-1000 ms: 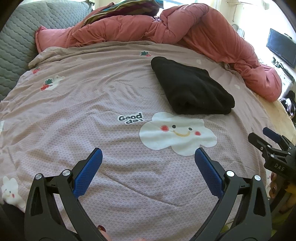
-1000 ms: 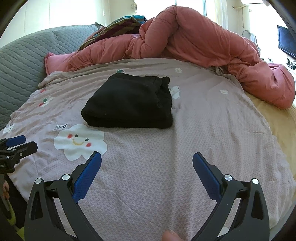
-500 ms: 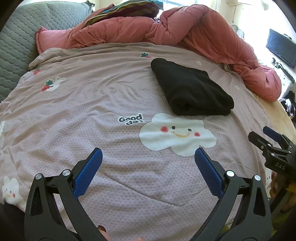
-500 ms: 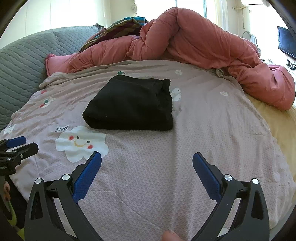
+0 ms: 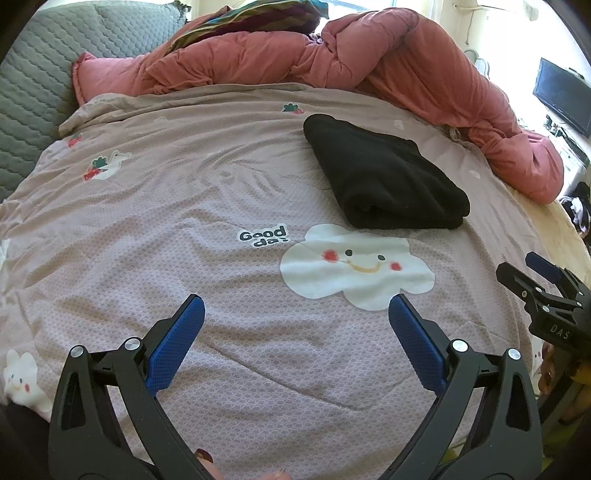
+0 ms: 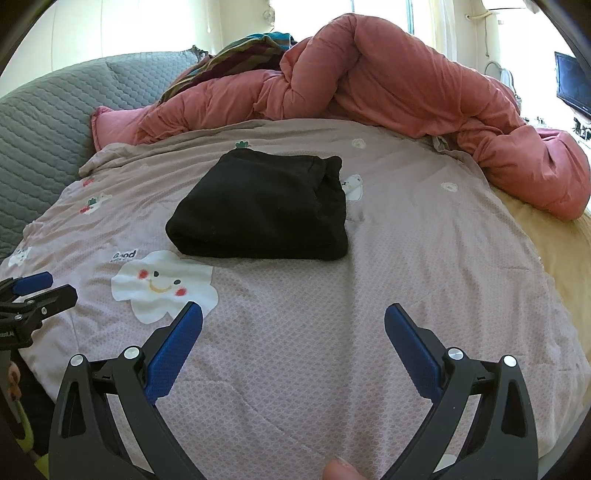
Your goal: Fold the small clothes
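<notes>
Toward the far half of the mauve quilt cover [image 5: 184,206], a little right of its middle, lay the folded black garment [image 5: 384,177], a compact bundle with its rolled fold facing me, just beyond the smiling white cloud print [image 5: 354,269] and the "Good day" lettering [image 5: 263,236]. From the right wrist camera I saw the same bundle [image 6: 266,210] sitting flat, well apart from both tools.

My left gripper [image 5: 295,321] hovered over the near edge of the cover with its jaws spread wide; the blue pads [image 5: 173,347] held nothing and touched nothing, only bare fabric showing between them. My right gripper [image 6: 293,328] matched it, jaws fully apart, pads [image 6: 412,354] empty above the cover's near right part. Each tool showed at the side of the other's view: the right one [image 5: 543,291] at the right edge, the left one [image 6: 33,295] at the left edge.

Behind the garment, a bunched salmon-pink duvet [image 5: 369,62] ran along the cover's far edge and down its right side, with a striped cloth [image 5: 258,14] on top and a grey quilted headboard [image 5: 40,74] at the far left. A dark screen [image 5: 561,96] hung at the far right.
</notes>
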{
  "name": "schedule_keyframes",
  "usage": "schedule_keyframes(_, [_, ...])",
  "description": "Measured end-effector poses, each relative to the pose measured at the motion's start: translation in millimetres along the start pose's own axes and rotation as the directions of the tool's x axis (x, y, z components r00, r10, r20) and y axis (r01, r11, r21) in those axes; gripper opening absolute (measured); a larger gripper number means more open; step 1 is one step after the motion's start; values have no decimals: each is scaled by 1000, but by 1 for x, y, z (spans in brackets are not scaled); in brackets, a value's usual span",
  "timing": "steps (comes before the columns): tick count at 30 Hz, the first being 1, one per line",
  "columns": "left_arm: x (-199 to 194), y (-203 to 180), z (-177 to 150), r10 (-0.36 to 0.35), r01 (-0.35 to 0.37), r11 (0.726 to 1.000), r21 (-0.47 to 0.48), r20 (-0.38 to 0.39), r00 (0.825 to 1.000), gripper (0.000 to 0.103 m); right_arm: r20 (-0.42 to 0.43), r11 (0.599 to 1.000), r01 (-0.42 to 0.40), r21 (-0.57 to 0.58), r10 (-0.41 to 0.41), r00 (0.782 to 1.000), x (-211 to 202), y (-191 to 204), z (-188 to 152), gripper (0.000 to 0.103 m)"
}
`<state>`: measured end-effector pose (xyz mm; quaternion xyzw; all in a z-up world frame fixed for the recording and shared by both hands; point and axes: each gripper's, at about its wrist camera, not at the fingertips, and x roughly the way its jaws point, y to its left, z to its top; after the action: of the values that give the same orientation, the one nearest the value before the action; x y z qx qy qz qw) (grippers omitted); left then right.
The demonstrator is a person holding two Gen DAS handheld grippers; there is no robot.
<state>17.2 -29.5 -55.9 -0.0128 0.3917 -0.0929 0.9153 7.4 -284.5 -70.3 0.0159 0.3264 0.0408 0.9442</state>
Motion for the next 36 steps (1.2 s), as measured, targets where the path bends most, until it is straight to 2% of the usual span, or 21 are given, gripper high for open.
schedule_keyframes(36, [3, -2, -3, 27, -27, 1000, 5, -18, 999, 93, -7, 1000, -14, -13, 13, 1000, -1, 2, -4, 98])
